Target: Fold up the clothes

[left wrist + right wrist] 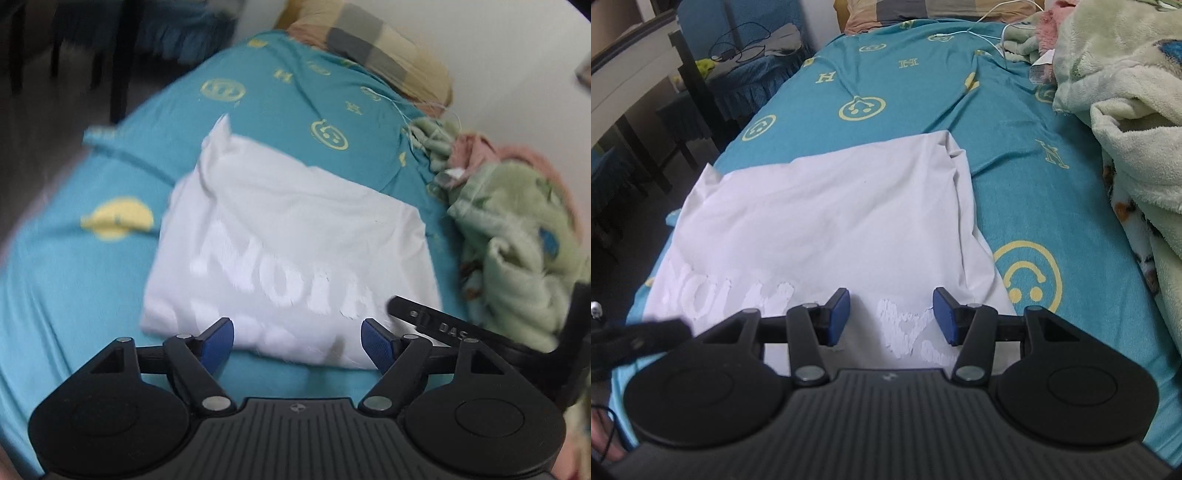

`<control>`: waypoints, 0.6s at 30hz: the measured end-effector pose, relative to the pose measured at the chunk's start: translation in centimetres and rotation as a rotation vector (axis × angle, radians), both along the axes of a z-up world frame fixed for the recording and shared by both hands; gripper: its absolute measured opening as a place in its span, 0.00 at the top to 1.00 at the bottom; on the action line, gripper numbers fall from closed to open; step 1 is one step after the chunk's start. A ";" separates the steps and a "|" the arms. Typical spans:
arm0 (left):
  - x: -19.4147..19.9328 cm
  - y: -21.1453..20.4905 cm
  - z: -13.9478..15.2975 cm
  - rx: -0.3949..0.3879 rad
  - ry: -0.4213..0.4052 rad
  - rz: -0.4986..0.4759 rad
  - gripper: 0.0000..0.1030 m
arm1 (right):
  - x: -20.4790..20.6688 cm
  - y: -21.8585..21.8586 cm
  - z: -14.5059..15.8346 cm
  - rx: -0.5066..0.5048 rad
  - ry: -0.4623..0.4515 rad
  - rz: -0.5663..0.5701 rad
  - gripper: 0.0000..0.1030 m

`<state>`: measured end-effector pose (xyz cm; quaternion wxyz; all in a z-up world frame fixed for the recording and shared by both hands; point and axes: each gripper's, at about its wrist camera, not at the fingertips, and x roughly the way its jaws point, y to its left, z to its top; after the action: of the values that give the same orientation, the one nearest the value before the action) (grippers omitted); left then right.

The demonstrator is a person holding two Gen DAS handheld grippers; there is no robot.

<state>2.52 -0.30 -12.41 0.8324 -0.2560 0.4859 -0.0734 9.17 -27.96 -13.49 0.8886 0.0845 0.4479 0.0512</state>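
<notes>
Lying folded ahead of 2 spread, empty grippers, left (297, 343) and right (891, 317): shirt (827, 218); sheet (1015, 162) beneath.

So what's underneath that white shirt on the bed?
The white shirt lies flat on a teal bedsheet printed with yellow smiley faces, which shows all around it. Whatever pattern or fold sits directly beneath is covered, as are any layers tucked under the shirt itself.

- Location: home bedroom.
- Bed (1015, 155) with teal patterned sheet.
- Pillow (376, 48) at the head.
- Fleece blanket (1126, 110) heaped alongside.
- Charging cable (982, 22) on the sheet.
</notes>
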 end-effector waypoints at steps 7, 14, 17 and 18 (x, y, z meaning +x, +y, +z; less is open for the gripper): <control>0.1 2.7 -4.4 -0.218 0.180 0.194 0.29 | 0.6 0.0 -0.1 0.056 0.018 -0.010 0.47; 0.1 5.4 -5.5 -0.306 0.124 0.357 0.50 | 0.0 -1.3 1.1 0.233 0.004 -0.077 0.47; -0.1 5.9 -5.1 -0.329 0.097 0.369 0.58 | -0.7 -2.7 1.2 0.484 0.057 -0.100 0.47; -0.1 6.0 -4.9 -0.331 0.090 0.370 0.62 | -1.0 -2.9 0.8 0.585 0.092 -0.097 0.47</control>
<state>2.43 5.73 -17.32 0.7560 -0.4766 0.4485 0.0131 8.21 -30.86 -12.67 0.8066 0.3606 0.4495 0.1316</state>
